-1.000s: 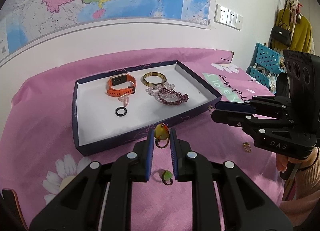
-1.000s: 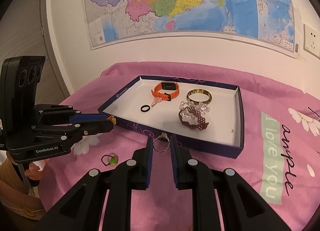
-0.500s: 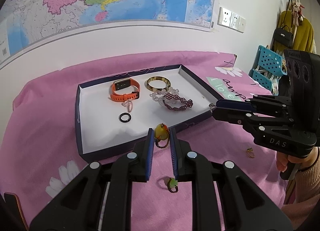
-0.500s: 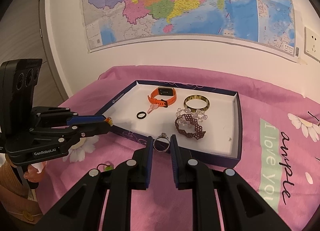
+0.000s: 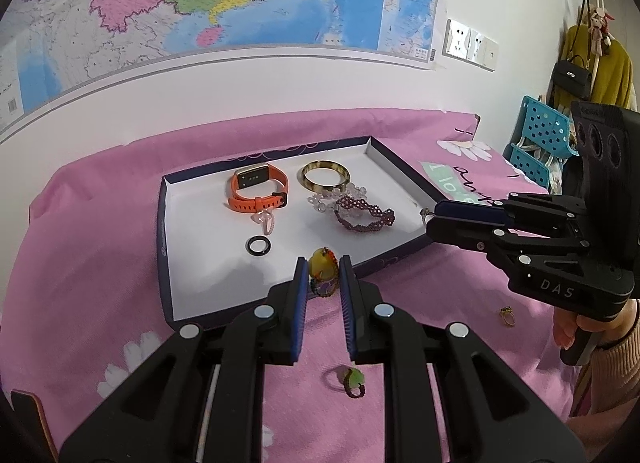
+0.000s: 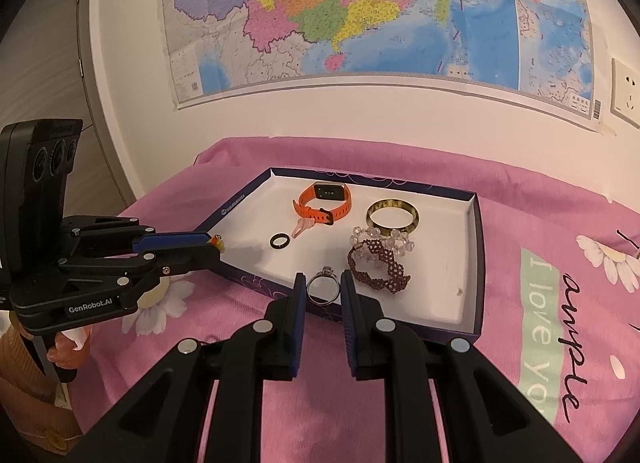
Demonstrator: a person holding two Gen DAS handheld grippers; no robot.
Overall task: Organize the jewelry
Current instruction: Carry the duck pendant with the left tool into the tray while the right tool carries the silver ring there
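Both grippers are loaded and carrying their pieces to the box (image 5: 162, 247), so the step in hand is the delivery, not the pick-up. The left gripper (image 5: 323, 277) is clamped on a yellow bead ring (image 5: 322, 263), which sits pinched between the blue pads at the very tips, over the box's near wall at about 6 o'clock of the white floor. The right gripper (image 6: 323, 287) is clamped on a silver ring (image 6: 323, 289) with a small stone on top; it hangs over the near wall too, just beside the dark beaded bracelet (image 6: 378, 267) at its 3 o'clock.

Already lying in the box are an orange watch (image 6: 324, 203) toward 12 o'clock, a yellowish bangle (image 6: 393, 215) at about 1 o'clock, a clear bead bracelet (image 6: 380, 239) touching the dark one, a black ring (image 6: 279, 241) near the middle and a small pink charm (image 6: 302, 226) by the watch strap.

Next, I judge, each gripper needs to go forward past the wall, come low over a bare patch of floor and part its jaws, so the ring drops flat and does not roll. The right one should steer clear of the dark bracelet.

A green bead ring (image 5: 352, 381) and a small gold ring (image 5: 507, 317) lie on the pink cloth (image 5: 80, 263) outside the box, not yet collected.
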